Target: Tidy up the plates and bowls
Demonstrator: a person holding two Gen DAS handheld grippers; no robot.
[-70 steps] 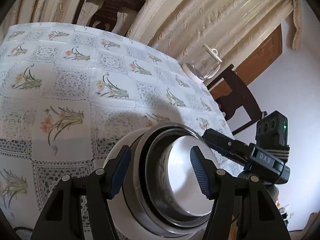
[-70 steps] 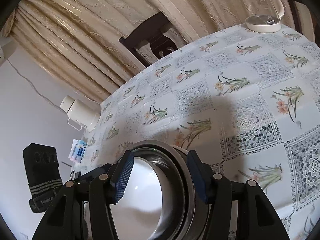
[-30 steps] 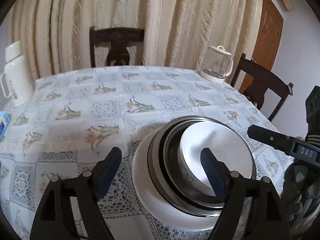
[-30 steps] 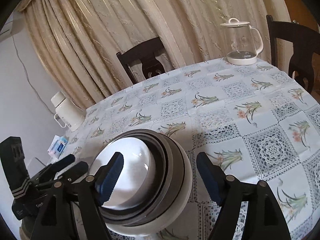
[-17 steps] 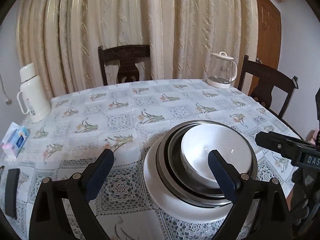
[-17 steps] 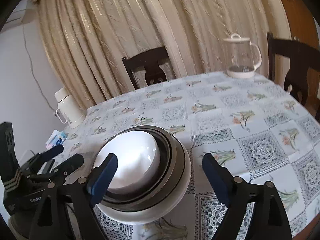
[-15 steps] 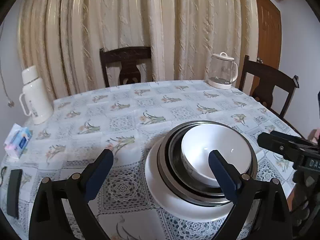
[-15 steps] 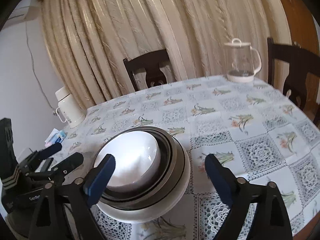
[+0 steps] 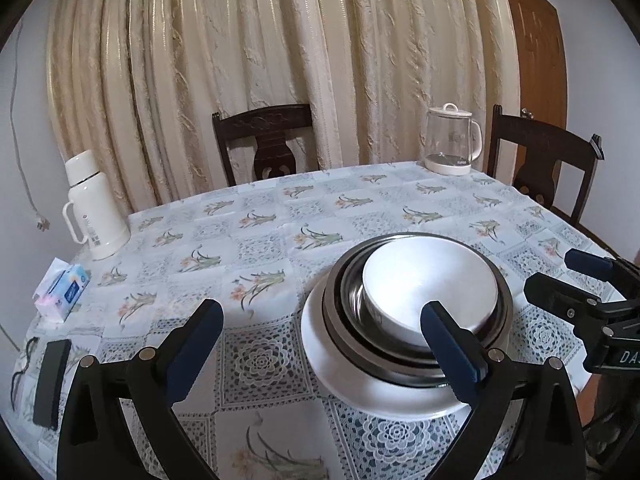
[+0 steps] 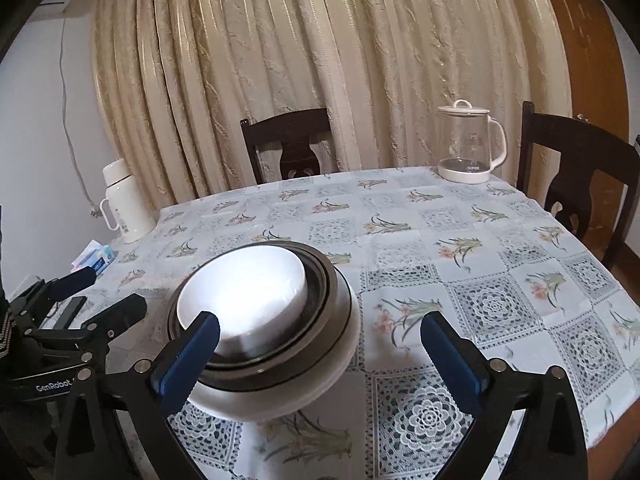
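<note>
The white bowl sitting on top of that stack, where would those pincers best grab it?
Probably by the rim. The white bowl sits upright inside the steel bowl, so its sides are hidden. Come from above, one finger inside and one outside the near edge.

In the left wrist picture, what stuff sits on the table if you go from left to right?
Black phone-like slab → tissue pack → white thermos jug → stack of plate and bowls → right gripper.
</note>
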